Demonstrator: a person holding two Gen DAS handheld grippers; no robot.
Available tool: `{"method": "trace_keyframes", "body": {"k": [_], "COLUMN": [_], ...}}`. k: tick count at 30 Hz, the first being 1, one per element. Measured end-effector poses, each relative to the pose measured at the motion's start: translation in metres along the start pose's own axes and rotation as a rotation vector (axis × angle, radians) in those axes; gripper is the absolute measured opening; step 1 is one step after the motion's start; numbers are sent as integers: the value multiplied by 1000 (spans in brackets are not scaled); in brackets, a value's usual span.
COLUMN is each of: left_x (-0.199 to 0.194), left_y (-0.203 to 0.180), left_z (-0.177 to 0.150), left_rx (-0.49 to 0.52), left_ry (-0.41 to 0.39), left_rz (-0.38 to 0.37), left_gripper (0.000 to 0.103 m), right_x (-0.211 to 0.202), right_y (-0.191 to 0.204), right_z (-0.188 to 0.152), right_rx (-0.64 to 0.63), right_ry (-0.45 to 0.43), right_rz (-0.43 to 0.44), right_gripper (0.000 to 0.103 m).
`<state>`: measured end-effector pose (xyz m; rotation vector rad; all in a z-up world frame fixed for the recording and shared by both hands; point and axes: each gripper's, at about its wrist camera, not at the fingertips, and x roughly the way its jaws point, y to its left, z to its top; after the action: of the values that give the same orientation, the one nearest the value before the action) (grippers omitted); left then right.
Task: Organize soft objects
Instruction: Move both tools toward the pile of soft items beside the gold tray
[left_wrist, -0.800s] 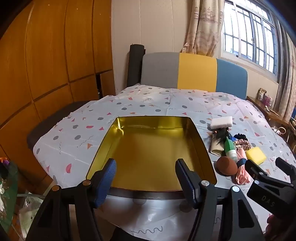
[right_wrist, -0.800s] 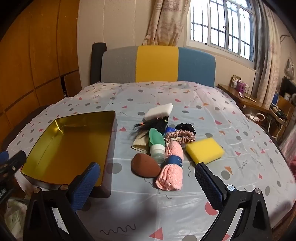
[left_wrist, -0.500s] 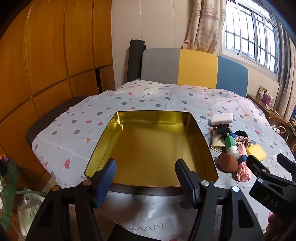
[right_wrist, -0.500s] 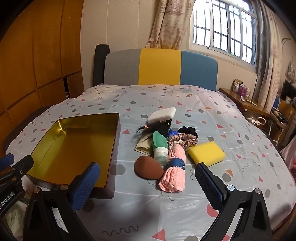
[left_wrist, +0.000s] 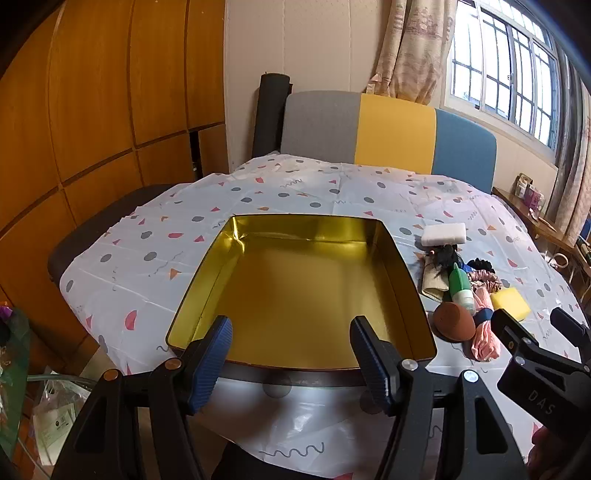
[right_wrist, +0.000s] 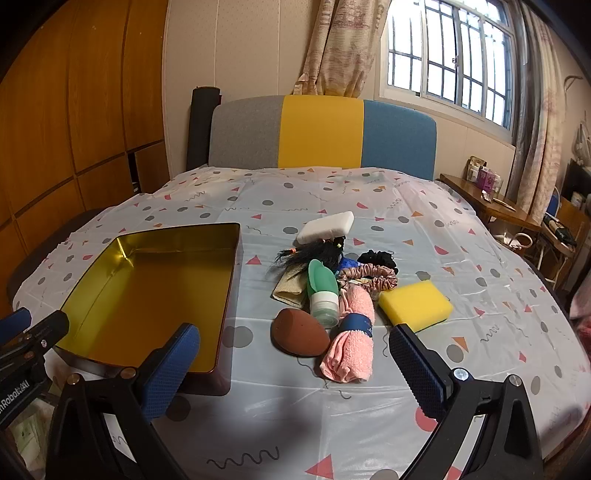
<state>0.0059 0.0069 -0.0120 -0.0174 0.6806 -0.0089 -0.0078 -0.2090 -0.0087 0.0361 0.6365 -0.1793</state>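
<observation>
Work surface: a desk (right_wrist: 369, 192) covered by a white plastic cloth (right_wrist: 461, 258) printed with grey dots, pink and orange triangles and squiggles. The cloth is creased and hangs over the near edge.

A rectangular tin tray (left_wrist: 303, 291) with a gold interior sits on the left part of the cloth; nothing lies in it. To its right, apart from it, the soft objects are clustered: a white sponge block (right_wrist: 325, 227) at the far end, a black hair piece (right_wrist: 314, 254) touching it, a green squeeze bottle (right_wrist: 322, 291) lying with its clear cap toward the camera, a beige cloth (right_wrist: 288, 293) under the bottle, a brown egg-shaped sponge (right_wrist: 299, 336) nearest the tray, a rolled pink towel (right_wrist: 351, 339) with a blue band, a pink satin scrunchie (right_wrist: 369, 278), a black scrunchie (right_wrist: 378, 256) behind it, and a yellow sponge (right_wrist: 415, 304) on the right edge of the cluster.

Left gripper (left_wrist: 291, 354): jaws apart, nothing between them, above the tray's near rim. Right gripper (right_wrist: 295, 365): jaws fully spread, nothing held, hanging over the cloth before the brown sponge and towel.

Room: wood panelled wall (left_wrist: 92, 110) on the left, a grey, yellow and blue headboard (right_wrist: 321, 134) behind the desk, a dark roll (right_wrist: 201, 125) standing beside it, a barred window (right_wrist: 450, 55) with patterned curtains (right_wrist: 338, 48), and a cluttered wooden side table (right_wrist: 491, 206) on the right.
</observation>
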Motion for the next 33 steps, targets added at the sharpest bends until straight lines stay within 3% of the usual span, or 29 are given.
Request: {"method": "trace_keyframes", "body": {"k": [33], "left_x": [8], "left_y": [-2], "left_z": [0], "left_rx": [18], "left_ry": [41], "left_rz": [-17], "left_gripper": [67], "right_x": [11], "right_y": [-5], "right_z": [-5], "right_rx": [11], "right_ry": [11], "right_rz": [4], "right_gripper": [103]}}
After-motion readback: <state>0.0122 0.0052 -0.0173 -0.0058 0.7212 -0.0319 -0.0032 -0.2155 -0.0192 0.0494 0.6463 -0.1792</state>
